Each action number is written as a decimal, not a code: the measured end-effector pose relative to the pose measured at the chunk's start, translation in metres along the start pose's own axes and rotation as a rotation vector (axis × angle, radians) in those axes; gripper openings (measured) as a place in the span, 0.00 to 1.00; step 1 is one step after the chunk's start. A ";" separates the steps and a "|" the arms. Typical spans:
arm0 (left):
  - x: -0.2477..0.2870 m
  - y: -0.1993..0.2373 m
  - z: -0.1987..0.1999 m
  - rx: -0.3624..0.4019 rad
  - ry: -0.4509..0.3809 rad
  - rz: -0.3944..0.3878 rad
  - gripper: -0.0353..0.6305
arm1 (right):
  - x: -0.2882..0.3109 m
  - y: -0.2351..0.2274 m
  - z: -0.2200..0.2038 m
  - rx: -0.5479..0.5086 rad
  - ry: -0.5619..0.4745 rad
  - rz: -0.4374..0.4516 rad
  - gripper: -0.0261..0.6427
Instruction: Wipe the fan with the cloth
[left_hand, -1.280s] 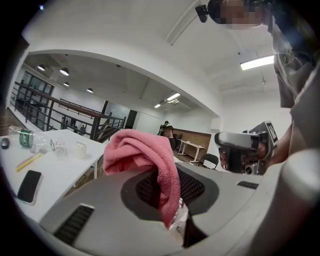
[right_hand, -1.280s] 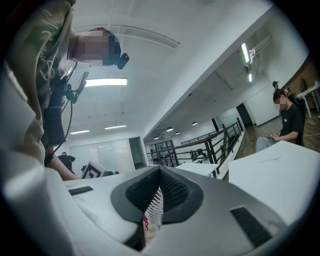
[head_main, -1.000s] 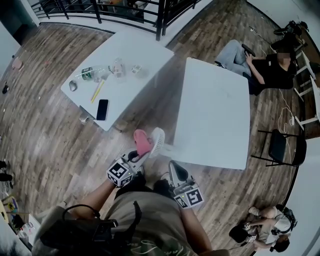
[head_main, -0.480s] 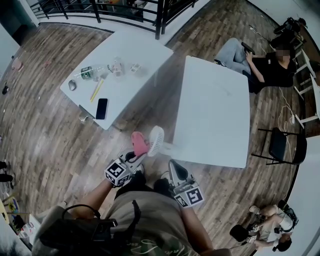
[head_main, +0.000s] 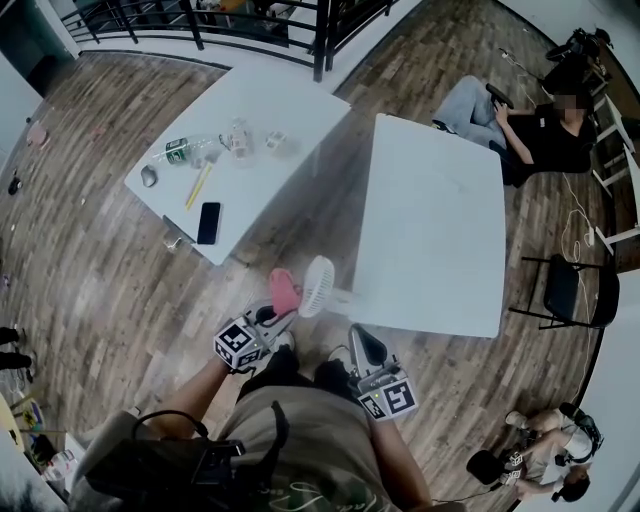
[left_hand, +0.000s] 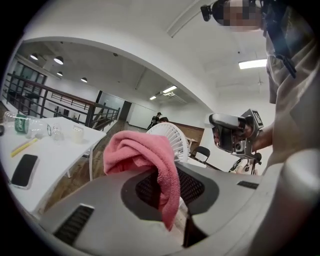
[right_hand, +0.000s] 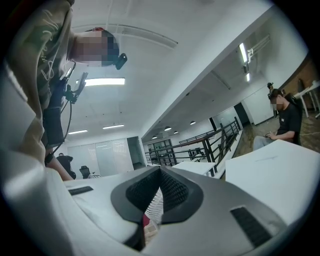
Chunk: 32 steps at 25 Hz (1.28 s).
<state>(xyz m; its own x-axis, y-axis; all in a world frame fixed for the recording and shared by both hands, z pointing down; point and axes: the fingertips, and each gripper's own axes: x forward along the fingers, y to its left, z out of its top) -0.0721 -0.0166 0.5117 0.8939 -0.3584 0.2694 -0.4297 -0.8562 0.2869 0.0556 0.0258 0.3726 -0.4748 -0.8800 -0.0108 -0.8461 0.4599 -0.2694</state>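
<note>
We are pinching the cloth in the left gripper beside the fan, at the table corner, for wiping; the right gripper is idling, jaws pressing together, empty.

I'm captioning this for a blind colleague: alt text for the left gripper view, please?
The left tongs grip a crumpled pink cloth, with a white fan just behind it. A white table with a black phone lies to the left; the right tongs, held in a hand, show at right.
</note>
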 end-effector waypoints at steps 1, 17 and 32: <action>0.000 0.001 -0.001 -0.003 -0.002 -0.011 0.17 | 0.000 0.000 0.000 -0.001 -0.001 -0.002 0.04; 0.008 0.018 -0.026 -0.016 0.058 -0.079 0.17 | 0.003 -0.011 -0.003 -0.004 0.000 -0.051 0.04; 0.020 0.039 -0.031 -0.003 0.109 -0.051 0.16 | 0.005 -0.017 -0.002 0.000 0.000 -0.077 0.04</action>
<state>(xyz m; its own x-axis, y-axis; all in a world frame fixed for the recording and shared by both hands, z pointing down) -0.0748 -0.0454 0.5565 0.8956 -0.2717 0.3522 -0.3845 -0.8709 0.3060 0.0667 0.0135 0.3792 -0.4082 -0.9129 0.0101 -0.8803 0.3906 -0.2694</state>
